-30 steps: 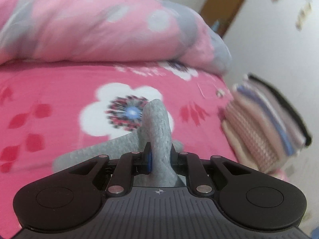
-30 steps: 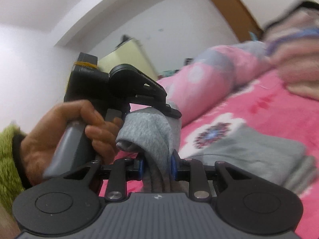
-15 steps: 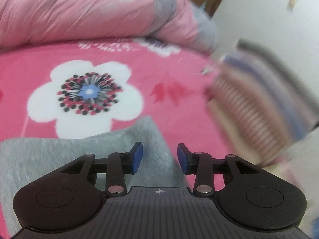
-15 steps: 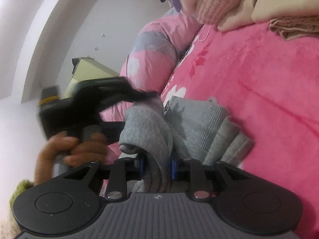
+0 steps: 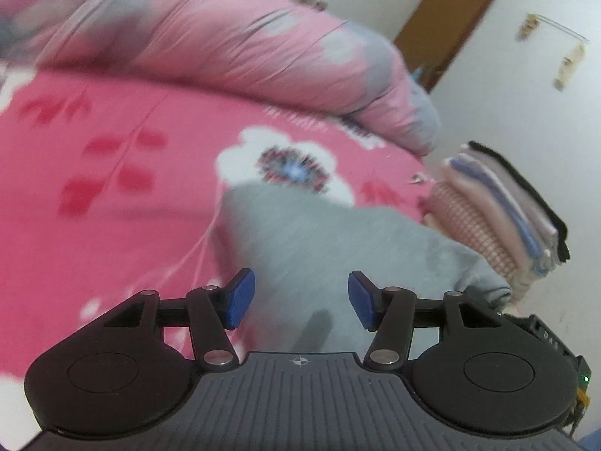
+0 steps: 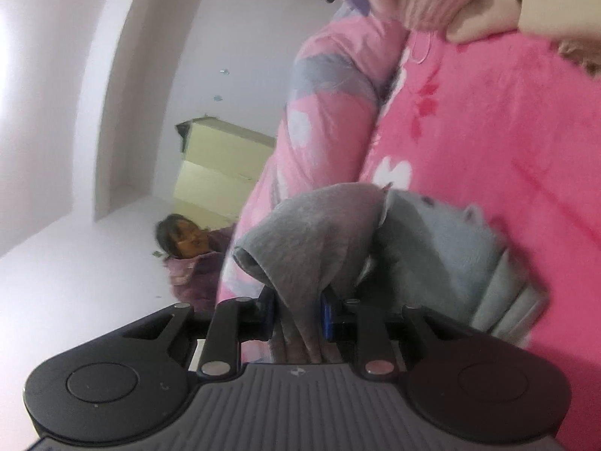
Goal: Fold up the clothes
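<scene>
Two grippers show. The left gripper, low centre of its view, has its blue fingers apart and opening, nothing between them; the grey garment lies beyond on the pink bedspread (a stack of folded clothes sits at right). The right gripper has its fingers clamped on a fold of grey garment.

Pink flowery bedsheet, big rolled-up pink-and-grey duvet at the back, brown door in the corner, yellowish cabinet, someone in purple by the wall.
</scene>
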{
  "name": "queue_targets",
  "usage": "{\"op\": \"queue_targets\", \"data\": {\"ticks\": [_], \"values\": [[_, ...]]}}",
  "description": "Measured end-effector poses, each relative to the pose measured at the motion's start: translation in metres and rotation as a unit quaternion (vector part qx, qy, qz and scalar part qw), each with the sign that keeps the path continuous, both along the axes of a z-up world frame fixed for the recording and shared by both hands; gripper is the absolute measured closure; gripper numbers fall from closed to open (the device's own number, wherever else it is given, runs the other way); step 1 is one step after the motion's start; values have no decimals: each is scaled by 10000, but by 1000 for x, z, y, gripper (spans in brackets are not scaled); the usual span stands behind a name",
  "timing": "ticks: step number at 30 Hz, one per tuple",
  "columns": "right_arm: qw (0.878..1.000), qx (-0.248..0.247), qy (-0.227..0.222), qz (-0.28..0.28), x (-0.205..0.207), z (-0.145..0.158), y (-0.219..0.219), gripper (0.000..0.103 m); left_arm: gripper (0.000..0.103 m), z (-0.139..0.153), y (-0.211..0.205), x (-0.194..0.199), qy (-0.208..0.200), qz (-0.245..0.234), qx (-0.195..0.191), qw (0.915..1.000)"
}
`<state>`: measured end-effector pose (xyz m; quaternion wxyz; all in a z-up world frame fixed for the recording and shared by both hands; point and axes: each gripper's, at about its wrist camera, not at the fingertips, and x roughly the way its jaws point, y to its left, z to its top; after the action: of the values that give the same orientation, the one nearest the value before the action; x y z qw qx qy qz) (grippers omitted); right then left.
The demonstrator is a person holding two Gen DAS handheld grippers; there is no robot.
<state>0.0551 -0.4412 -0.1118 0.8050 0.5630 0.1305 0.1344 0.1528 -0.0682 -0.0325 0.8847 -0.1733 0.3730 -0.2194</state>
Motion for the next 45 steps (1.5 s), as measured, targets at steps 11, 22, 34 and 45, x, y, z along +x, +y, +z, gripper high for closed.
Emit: {"op": "queue_targets", "data": {"ticks": [11, 22, 34, 45], "values": [[9962, 423, 742, -166, 0, -33, -21, 80, 47, -44, 12, 11, 671, -102, -791, 9946], [9899, -1133, 733, -427, -34, 45, -61, 30, 37, -61, 23, 23, 821, -445, -1192, 9885], [9393, -1391, 2211, 2224, 87, 10, -70, 14, 34, -89, 23, 39, 1585, -893, -2091, 9608], [9256, -1345, 2105, 2845, 126, 0, -43, 0, 22, -98, 4, 55, 1778, -1228, -2245, 9502]]}}
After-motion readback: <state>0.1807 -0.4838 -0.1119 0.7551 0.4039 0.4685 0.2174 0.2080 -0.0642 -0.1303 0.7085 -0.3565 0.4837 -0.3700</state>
